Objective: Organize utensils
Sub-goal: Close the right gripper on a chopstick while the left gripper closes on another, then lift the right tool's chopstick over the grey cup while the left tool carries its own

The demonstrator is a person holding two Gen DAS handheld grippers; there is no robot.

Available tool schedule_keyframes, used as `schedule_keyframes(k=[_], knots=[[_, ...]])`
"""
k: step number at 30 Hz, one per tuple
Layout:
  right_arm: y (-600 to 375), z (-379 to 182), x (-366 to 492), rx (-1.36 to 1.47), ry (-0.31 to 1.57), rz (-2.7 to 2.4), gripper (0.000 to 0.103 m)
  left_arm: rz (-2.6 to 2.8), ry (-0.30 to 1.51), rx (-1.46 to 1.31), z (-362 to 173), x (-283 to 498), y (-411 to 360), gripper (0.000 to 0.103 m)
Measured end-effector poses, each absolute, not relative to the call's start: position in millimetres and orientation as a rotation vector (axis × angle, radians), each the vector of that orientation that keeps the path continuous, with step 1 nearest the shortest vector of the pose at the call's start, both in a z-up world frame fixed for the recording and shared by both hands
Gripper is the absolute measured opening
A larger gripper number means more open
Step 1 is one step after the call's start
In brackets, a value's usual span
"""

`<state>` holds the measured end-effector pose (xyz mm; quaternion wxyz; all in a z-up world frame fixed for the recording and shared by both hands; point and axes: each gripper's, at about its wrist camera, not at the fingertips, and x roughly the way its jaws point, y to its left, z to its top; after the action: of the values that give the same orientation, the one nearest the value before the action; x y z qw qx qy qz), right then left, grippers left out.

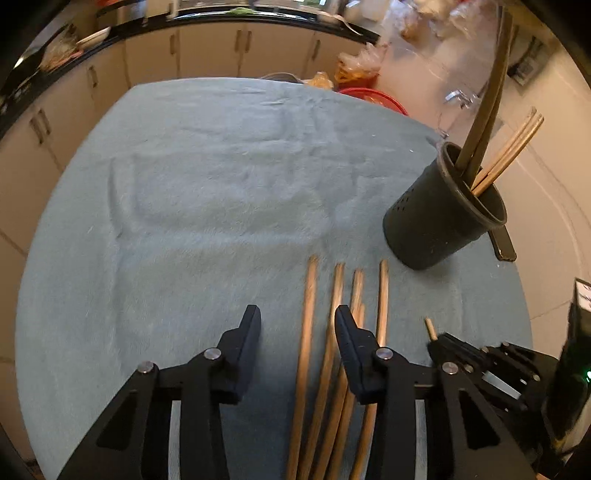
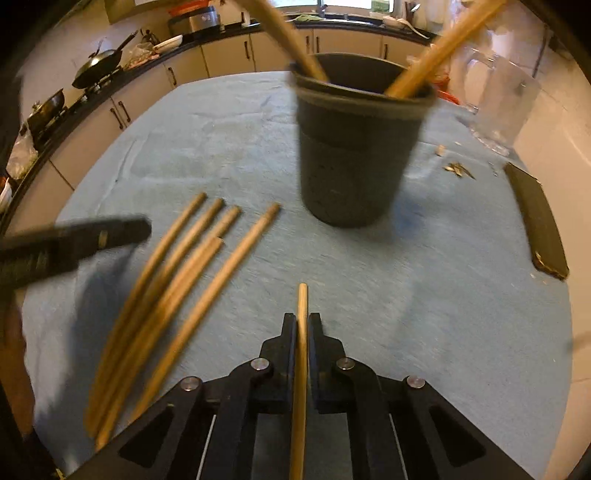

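Warm, dimmish indoor light; fisheye views w/ motion blur.
Heavy barrel distortion and dark vignette at edges in both views. Right wrist view: chopsticks (image 2: 162, 291) and black cup (image 2: 354, 155) smeared by blur, bright window (image 2: 332, 3) glare at top, soft shadow on blue cloth (image 2: 443, 295) at left. Left wrist view sharper, slight blur; washed-out glare top right.

From my remote seat: a table draped in pale blue cloth (image 1: 207, 177) fronts cream cabinets (image 2: 225, 55) under a dark countertop (image 2: 110, 79), where a wok (image 2: 98, 66) sits; daylight glows from a window (image 2: 343, 3) beyond.
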<state>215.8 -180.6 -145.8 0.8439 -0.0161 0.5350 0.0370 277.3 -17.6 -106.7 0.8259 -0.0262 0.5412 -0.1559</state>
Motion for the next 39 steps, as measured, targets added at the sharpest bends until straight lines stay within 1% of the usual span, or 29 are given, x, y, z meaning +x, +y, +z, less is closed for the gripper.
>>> schedule_keyframes(k=[1, 2, 5, 6, 7, 8, 10, 13, 14, 16, 18, 21, 25, 27, 30, 35, 39], knots=[[-186, -146, 214, -0.019, 1.122, 0.078, 0.009, -0.326, 1.169, -0.056, -110, 282, -20, 0.038], [-191, -146, 213, 0.000, 1.118, 0.083, 0.009, -0.320, 1.190, -0.047, -114, 286, -25, 0.031], [-200, -146, 215, 0.042, 1.115, 0.108, 0.009, -0.307, 1.211, -0.008, -122, 296, -39, 0.028], [-203, -146, 217, 0.062, 1.120, 0.115, 0.009, -0.293, 1.226, 0.011, -126, 300, -44, 0.024], [-206, -144, 218, 0.074, 1.128, 0.122, 0.009, -0.262, 1.227, 0.030, -127, 303, -48, 0.022], [-206, -143, 219, 0.064, 1.138, 0.132, 0.009, -0.251, 1.231, 0.045, -127, 305, -51, 0.019], [-202, -143, 223, 0.025, 1.157, 0.149, 0.011, -0.232, 1.239, 0.060, -128, 310, -56, 0.019], [-192, -144, 230, -0.029, 1.154, 0.168, 0.011, -0.187, 1.237, 0.102, -129, 316, -65, 0.013], [-188, -145, 231, -0.041, 1.143, 0.170, 0.011, -0.179, 1.232, 0.118, -130, 317, -69, 0.008], [-182, -145, 229, -0.059, 1.116, 0.168, 0.009, -0.175, 1.236, 0.099, -130, 320, -70, 0.008], [-186, -143, 228, -0.010, 1.103, 0.177, 0.007, -0.187, 1.232, 0.001, -121, 317, -58, 0.008], [-206, -126, 211, 0.114, 1.023, 0.221, 0.007, -0.204, 1.090, -0.115, -75, 285, -32, 0.008], [-235, -80, 172, 0.223, 0.817, 0.234, 0.007, -0.174, 0.896, -0.174, -15, 226, -8, 0.008], [-243, -61, 156, 0.252, 0.741, 0.232, 0.007, -0.171, 0.819, -0.202, 5, 197, -5, 0.008], [-249, -39, 132, 0.273, 0.661, 0.191, 0.007, -0.170, 0.759, -0.259, 16, 167, 0, 0.008], [-255, -21, 100, 0.289, 0.554, 0.186, 0.007, -0.134, 0.705, -0.239, 23, 122, -5, 0.007], [-260, -14, 85, 0.296, 0.533, 0.191, 0.007, -0.127, 0.656, -0.183, 41, 102, -2, 0.007]])
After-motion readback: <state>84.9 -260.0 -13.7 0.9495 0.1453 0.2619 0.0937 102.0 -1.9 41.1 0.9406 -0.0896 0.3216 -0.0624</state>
